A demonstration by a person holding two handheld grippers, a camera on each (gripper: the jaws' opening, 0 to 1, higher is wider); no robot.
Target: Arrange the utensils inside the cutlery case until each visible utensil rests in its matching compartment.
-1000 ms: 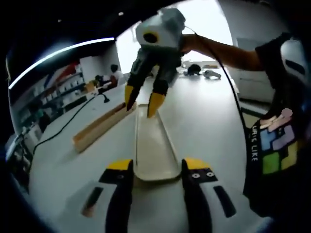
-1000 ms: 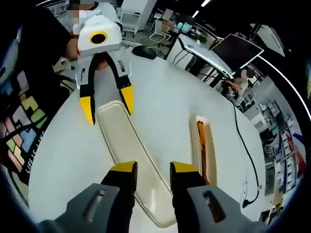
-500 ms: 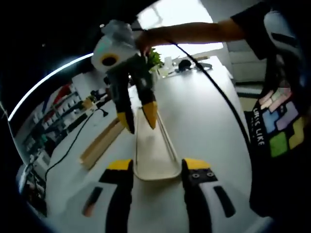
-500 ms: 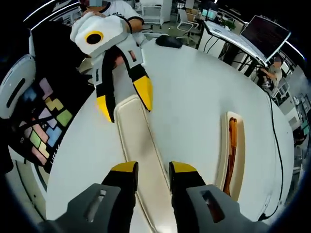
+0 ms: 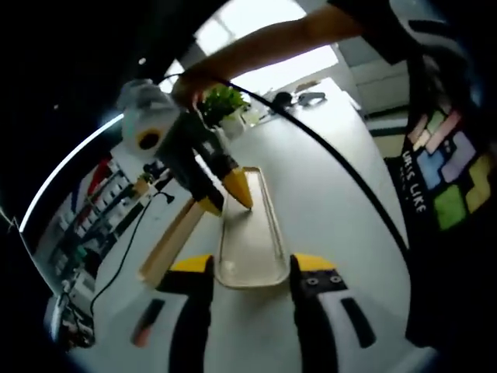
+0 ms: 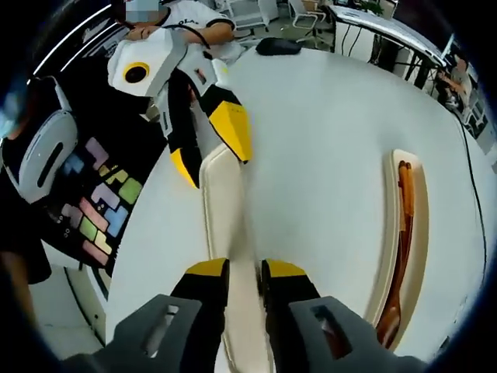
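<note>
A long cream tray [image 5: 250,233] has its near end between my left gripper's [image 5: 252,266] jaws, which press on both its sides. The tray sits tilted above the white table [image 5: 326,202]. In the right gripper view the tray [image 6: 224,198] runs away from my right gripper [image 6: 245,270], whose jaws have narrowed onto its rim. The left gripper [image 6: 208,148] straddles the far end there. The right gripper [image 5: 224,194] grips the tray's far left rim in the left gripper view. A wooden case [image 6: 415,233] holding a brown utensil [image 6: 402,225] lies to the right.
The wooden case [image 5: 172,239] lies left of the tray in the left gripper view. A potted plant [image 5: 224,101] and a black cable [image 5: 334,163] are beyond. A person's dark shirt [image 6: 101,202] borders the table edge, and a dark mouse [image 6: 278,45] lies far off.
Both views have swung while the tray stayed fixed between my left jaws. My right jaws have drawn closer together on the tray's rim, and the tray has tilted.
</note>
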